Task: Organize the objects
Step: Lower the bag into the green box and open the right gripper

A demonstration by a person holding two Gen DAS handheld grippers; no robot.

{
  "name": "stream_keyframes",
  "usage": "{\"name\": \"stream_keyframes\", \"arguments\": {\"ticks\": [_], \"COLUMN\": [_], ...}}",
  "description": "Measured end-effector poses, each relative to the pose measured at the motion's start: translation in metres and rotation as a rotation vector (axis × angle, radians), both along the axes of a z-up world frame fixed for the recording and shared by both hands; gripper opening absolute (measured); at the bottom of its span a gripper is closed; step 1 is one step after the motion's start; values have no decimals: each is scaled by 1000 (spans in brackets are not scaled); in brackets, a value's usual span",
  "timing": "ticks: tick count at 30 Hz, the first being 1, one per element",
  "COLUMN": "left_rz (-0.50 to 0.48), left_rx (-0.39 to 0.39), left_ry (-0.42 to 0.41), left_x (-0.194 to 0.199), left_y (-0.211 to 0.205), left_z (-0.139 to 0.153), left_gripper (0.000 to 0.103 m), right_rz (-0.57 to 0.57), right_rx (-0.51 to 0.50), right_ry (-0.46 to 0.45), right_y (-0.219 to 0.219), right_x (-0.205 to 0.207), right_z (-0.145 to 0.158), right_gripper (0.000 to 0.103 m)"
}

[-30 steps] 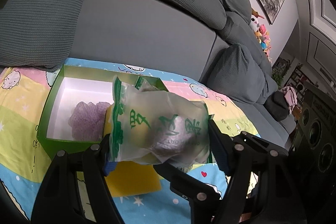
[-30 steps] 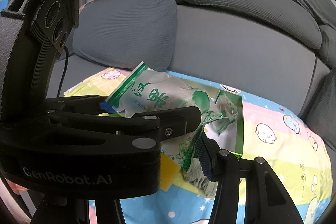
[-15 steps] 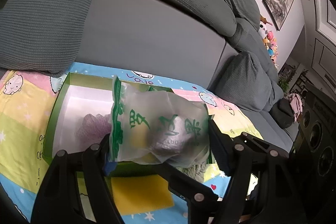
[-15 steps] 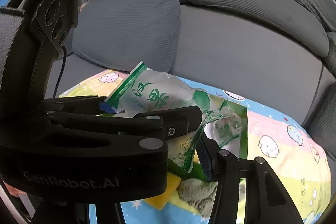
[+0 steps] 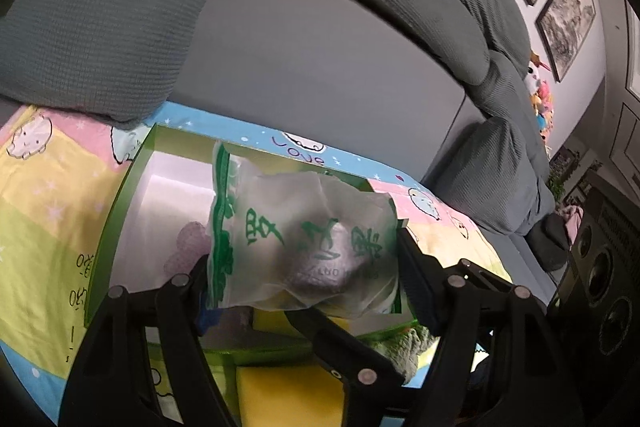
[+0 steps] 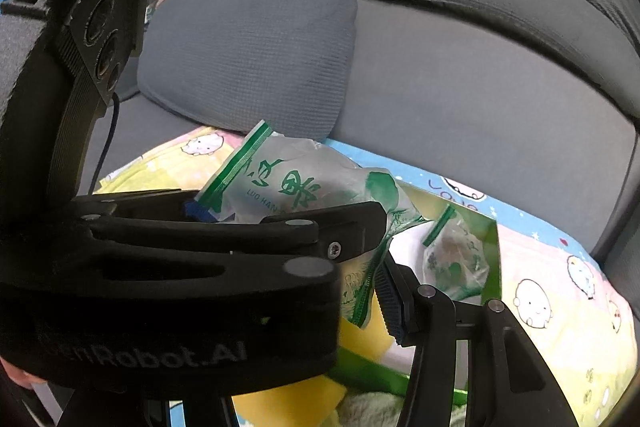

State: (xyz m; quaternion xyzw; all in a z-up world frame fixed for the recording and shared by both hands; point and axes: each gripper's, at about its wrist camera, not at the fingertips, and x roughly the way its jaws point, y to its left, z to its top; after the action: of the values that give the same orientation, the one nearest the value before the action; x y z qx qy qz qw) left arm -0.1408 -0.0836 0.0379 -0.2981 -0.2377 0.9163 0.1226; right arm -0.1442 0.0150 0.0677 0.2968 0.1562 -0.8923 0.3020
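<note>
A translucent zip bag (image 5: 304, 239) with green print hangs between the fingers of my left gripper (image 5: 302, 259), which is shut on it. The bag sits above a green box (image 5: 120, 211) with a white inside. In the right wrist view the left gripper (image 6: 288, 203) fills the left side and holds the bag (image 6: 296, 183). My right gripper (image 6: 340, 291) has its blue-padded finger (image 6: 390, 301) against the bag's hanging end. Its other finger (image 5: 340, 347) reaches under the bag.
The box holds a purple ball (image 5: 188, 247) and a second printed bag (image 6: 452, 259). Yellow sponges (image 5: 288, 395) and a grey-green fluffy cloth (image 5: 400, 347) lie in front of it on a cartoon blanket (image 5: 44, 203). Grey sofa cushions (image 6: 248, 55) stand behind.
Both grippers have carried the bag forward, from the box's near corner to above its inside. The box and blanket now lie lower and closer in both views.
</note>
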Motion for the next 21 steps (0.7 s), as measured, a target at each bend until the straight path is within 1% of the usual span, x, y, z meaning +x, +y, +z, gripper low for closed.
{"name": "stream_keyframes", "arguments": {"ticks": [3, 12, 16, 21], "left_rz": [8, 36, 49, 61], "left_rx": [9, 24, 3, -12], "left_ry": [-24, -97, -113, -125], "left_x": [-6, -19, -23, -27], "left_y": [-2, -4, -1, -2], "left_z": [-6, -23, -26, -28], "left_gripper": [74, 74, 74, 74], "right_rz": [5, 1, -6, -3], "right_rx": [6, -1, -12, -19], "right_ry": [-12, -84, -117, -136], "right_y": [-2, -1, 0, 3], "right_x": [-6, -23, -29, -34], "right_z": [-5, -23, -31, -36], "right_gripper": [54, 54, 54, 54]}}
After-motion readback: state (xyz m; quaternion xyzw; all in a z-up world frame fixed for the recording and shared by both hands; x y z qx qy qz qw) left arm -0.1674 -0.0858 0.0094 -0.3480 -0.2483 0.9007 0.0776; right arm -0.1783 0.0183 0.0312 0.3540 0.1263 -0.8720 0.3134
